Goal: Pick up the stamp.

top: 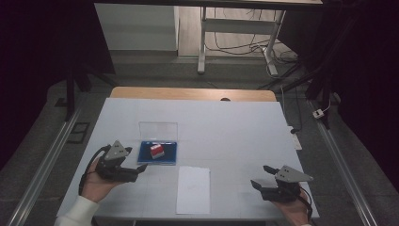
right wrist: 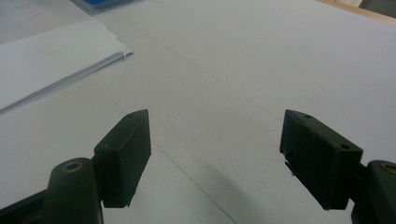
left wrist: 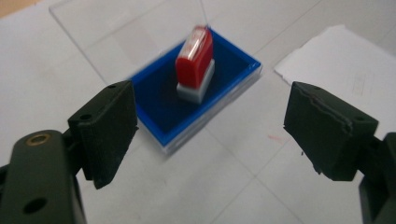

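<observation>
A red stamp with a white base (top: 156, 150) (left wrist: 195, 63) stands on a blue ink pad (top: 160, 157) (left wrist: 163, 109) whose clear lid (top: 158, 130) (left wrist: 107, 25) lies flipped back beyond it. My left gripper (top: 139, 160) (left wrist: 210, 130) is open just left of the pad, its jaws wide apart and nothing between them. A white sheet of paper (top: 193, 189) (left wrist: 343, 63) (right wrist: 49, 58) lies near the front edge. My right gripper (top: 262, 176) (right wrist: 215, 154) is open over bare table at the front right, well away from the pad.
The white table top (top: 226, 136) is bordered by a wooden strip (top: 193, 93) at the far side. Beyond stand a desk frame with cables (top: 240, 42) on the floor. Metal rails (top: 44, 165) run along both sides of the table.
</observation>
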{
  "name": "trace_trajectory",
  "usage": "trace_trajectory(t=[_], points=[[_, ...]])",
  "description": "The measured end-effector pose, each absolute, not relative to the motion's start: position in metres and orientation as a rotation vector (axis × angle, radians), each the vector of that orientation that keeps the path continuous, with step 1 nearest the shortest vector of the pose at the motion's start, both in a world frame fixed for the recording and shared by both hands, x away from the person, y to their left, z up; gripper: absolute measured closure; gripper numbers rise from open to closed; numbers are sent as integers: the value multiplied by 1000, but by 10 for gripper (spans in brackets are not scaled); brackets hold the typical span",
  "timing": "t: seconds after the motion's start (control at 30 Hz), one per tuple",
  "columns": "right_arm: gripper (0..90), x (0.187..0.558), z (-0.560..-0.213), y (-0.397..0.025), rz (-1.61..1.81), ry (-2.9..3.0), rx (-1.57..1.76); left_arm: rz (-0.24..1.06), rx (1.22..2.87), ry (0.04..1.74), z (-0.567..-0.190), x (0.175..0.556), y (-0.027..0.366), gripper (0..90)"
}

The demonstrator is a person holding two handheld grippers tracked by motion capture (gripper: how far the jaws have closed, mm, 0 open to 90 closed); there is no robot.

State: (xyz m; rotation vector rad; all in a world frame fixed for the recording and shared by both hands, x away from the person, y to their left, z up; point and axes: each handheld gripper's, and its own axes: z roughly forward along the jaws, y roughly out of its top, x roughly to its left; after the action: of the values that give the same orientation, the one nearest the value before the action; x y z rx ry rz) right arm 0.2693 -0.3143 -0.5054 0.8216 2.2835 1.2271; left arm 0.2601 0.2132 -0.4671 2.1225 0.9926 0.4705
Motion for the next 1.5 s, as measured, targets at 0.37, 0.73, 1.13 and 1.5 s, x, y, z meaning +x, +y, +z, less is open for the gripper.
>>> trace_trajectory(t=[0.37, 0.73, 1.13, 1.5], points=[[248, 269, -508, -312, 1223, 2291, 826, 472, 2176, 940, -450, 284, 204, 183], [248, 269, -509, -311, 1220, 2292, 826, 459, 2206, 928, -444, 305, 200, 197], [248, 270, -510, -309, 1221, 2305, 825, 424, 2250, 897, -444, 330, 192, 222], [248, 270, -511, -310, 1213, 2314, 837, 359, 2318, 863, -456, 344, 180, 271]])
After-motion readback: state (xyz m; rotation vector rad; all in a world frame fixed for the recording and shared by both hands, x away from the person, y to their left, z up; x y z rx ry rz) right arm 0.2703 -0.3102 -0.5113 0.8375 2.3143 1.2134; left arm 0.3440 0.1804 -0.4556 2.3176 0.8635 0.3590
